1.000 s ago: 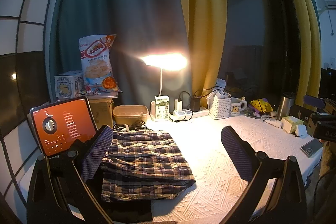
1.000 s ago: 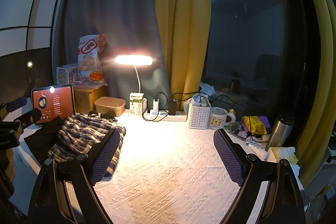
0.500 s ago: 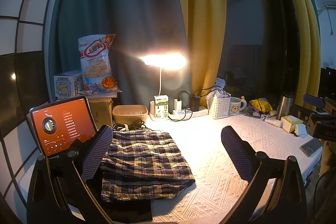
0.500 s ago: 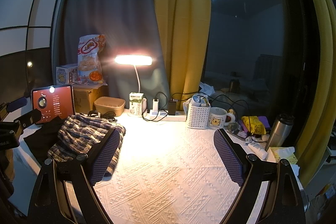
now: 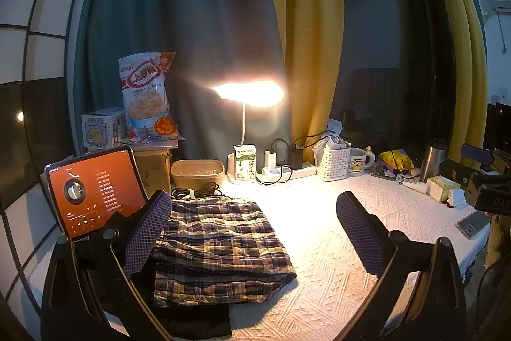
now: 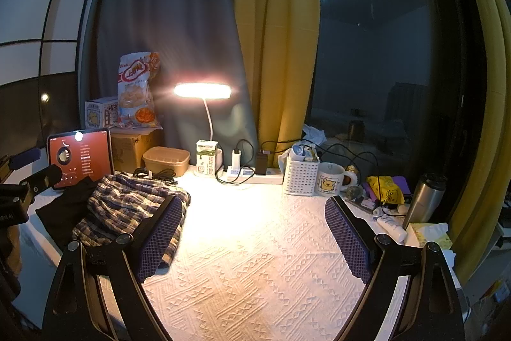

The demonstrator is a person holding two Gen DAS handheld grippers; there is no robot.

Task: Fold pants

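Note:
Folded plaid pants point(image 5: 217, 245) lie on the left of the white textured tablecloth point(image 5: 335, 261), on top of a dark garment point(image 5: 198, 321). They also show in the right wrist view point(image 6: 127, 210), at the left. My left gripper point(image 5: 255, 232) is open and empty, held above the table with its left finger point(image 5: 147, 235) over the pants' left edge. My right gripper point(image 6: 252, 238) is open and empty above the bare cloth, right of the pants. The right gripper's body shows at the far right of the left wrist view point(image 5: 485, 190).
A tablet point(image 5: 92, 190) with an orange screen stands at the left. A lit desk lamp point(image 5: 249, 91), brown container point(image 5: 196, 171), milk carton point(image 5: 244, 162), power strip point(image 5: 287, 171), white basket point(image 5: 333, 158), mug point(image 5: 359, 162), steel flask point(image 5: 432, 158) and phone point(image 5: 472, 224) line the back and right.

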